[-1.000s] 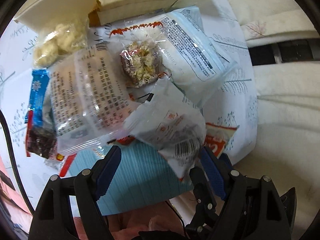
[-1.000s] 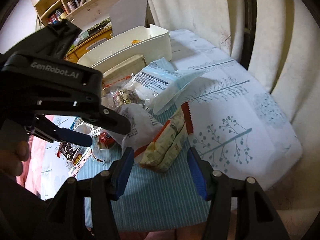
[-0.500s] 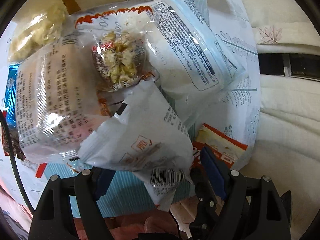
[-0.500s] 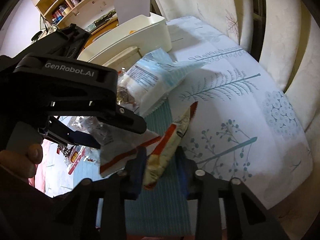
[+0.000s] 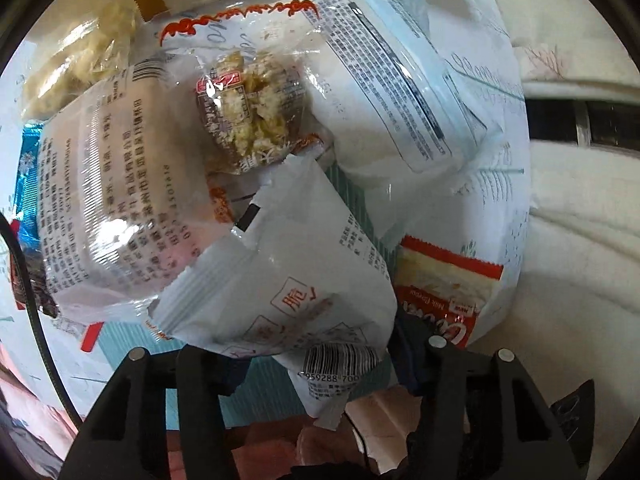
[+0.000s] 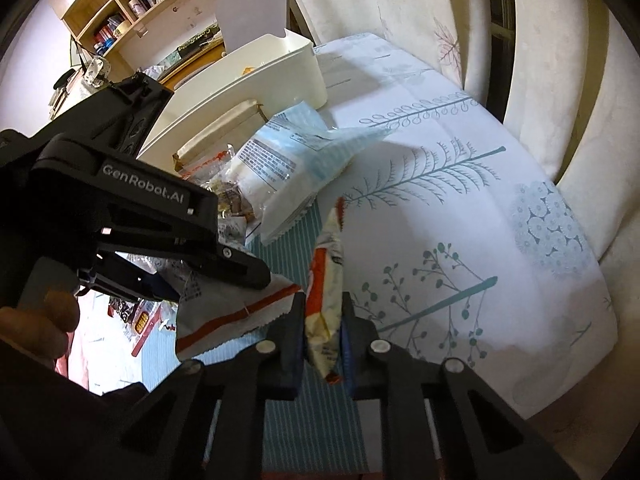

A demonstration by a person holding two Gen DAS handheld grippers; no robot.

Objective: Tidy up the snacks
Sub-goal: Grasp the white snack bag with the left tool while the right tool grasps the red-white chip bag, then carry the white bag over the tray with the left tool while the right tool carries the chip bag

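**Both tongs clamped on snack packs over the pile**

Right tongs (image 6: 323, 334) are shut tight on an orange-and-white snack pack (image 6: 326, 280), held edge-on and upright btwn the blue pads, its crimped top sticking up twd the counter's far side. In the left wrist view the same pack (image 5: 444, 284) shows a red serrated band, a pale yellow window and white script on orange.

Left tongs (image 5: 316, 364) grip a white pouch (image 5: 288, 280), w/ red line drawings, a red boxed character and a barcode at the bottom seam, which hangs down btwn the fingers. From the right wrist view the pouch (image 6: 232, 312) shows orange stripes on white, pinched under the left tongs' black body.

Behind these, heaped on the blue striped mat (image 6: 288, 248) near the counter's middle: a clear printed bag (image 5: 120, 208), a small clear pack of crumbly beige-brown pieces (image 5: 252, 120), and a big white-and-light-blue bag (image 5: 392, 92) w/ a dense text panel. A cream storage bin (image 6: 256, 92) sits at the far edge of the counter (image 6: 500, 216), whose cloth is white w/ teal leaf prints.
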